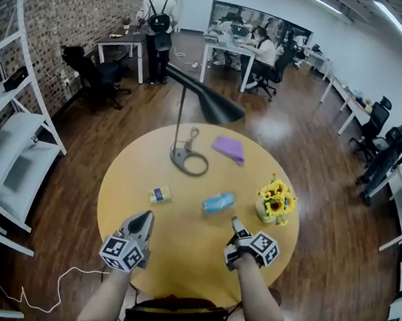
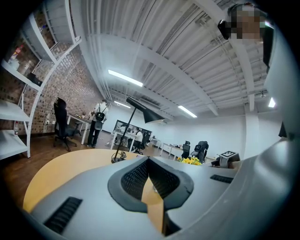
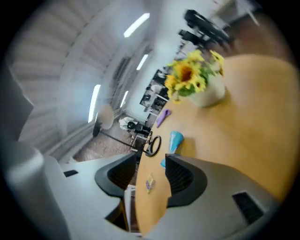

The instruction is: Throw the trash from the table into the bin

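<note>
Left gripper [image 1: 146,216] fingers together; right gripper [image 1: 236,223] fingers apart, empty; white pot [image 1: 261,210] holds sunflowers [image 1: 276,195]

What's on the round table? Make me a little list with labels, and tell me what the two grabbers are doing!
Table: round, wooden
Likely trash: small yellow packet, blue wrapper, purple sheet, all lying on the table
Other things: black lamp, sunflowers in a pot
Left gripper: shut, holding nothing
Right gripper: open, nothing between its jaws, closest to the blue wrapper
Bin: not in view
</note>
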Available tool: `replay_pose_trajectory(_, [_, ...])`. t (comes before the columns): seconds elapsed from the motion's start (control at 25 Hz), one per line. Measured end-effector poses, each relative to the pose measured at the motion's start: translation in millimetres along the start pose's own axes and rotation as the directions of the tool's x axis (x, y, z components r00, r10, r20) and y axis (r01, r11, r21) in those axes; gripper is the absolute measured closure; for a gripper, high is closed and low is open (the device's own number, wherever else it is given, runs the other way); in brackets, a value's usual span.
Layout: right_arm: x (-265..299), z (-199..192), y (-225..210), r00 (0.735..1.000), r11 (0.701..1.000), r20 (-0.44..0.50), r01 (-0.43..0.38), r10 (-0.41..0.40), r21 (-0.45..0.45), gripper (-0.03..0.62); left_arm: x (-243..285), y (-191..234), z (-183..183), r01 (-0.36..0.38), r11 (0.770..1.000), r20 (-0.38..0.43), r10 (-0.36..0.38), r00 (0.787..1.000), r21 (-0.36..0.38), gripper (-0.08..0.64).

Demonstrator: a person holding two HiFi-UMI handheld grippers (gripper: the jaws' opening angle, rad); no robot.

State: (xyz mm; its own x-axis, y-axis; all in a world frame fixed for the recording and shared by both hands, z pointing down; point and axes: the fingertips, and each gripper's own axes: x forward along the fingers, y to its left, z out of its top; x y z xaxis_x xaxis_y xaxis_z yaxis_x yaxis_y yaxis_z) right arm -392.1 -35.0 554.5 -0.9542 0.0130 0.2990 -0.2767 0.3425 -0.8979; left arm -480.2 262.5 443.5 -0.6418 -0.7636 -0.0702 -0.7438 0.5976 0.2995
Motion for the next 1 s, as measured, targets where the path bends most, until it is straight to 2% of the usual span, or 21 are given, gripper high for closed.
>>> replay_pose_trajectory(0.04, [6.2,-1.4,-10.5,1.0,0.992,0.004,-0.007,0.006,0.129,0.393,0.7,3.3,-2.2,0.003,1.0,-0.011,-0.003,1.0,0.0,0.555])
replay_pose_trajectory(0.08, [11.7,-1.3,-19.5,1.0,0.981,0.008,-0.006,0.004,0.192,0.393,1.6,5.9,-4.9,0.007,1.0,-0.023,-0.008,1.0,-0.001,0.555])
replay_pose_trajectory(0.24, [32.6,-0.5,-43.4,0.998,0.988,-0.01,0.058,-0.057,0.145,0.393,7.9,14.2,-15.2,0.026,1.0,-0.063,-0.026,0.998,-0.003,0.555])
replay_pose_trajectory(0.4, [56.1,-6.2,-52.3,0.994,0.982,-0.024,0.108,-0.105,0.154,0.393,16.9,21.2,-25.5,0.041,0.999,-0.105,-0.041,0.994,-0.004,0.555])
replay_pose_trajectory(0.52, [69.8,-12.5,-56.9,0.993,0.978,-0.04,0.115,-0.11,0.176,0.393,22.3,23.9,-29.0,0.043,0.999,-0.13,-0.043,0.991,-0.009,0.555])
replay_pose_trajectory(0.6, [83.4,-14.9,-56.1,0.994,0.971,-0.04,0.112,-0.106,0.209,0.393,23.3,28.0,-30.8,0.031,0.999,-0.129,-0.034,0.991,-0.022,0.555])
replay_pose_trajectory(0.76, [115.9,-8.6,-64.8,0.988,0.978,-0.074,0.145,-0.135,0.15,0.393,18.3,35.4,-41.0,0.01,0.999,-0.159,-0.015,0.987,-0.033,0.555])
replay_pose_trajectory(1.0, [140.6,-11.4,-77.4,0.975,0.963,-0.092,0.217,-0.204,0.158,0.393,-1.5,53.5,-46.5,-0.058,0.997,-0.176,0.05,0.983,-0.044,0.556])
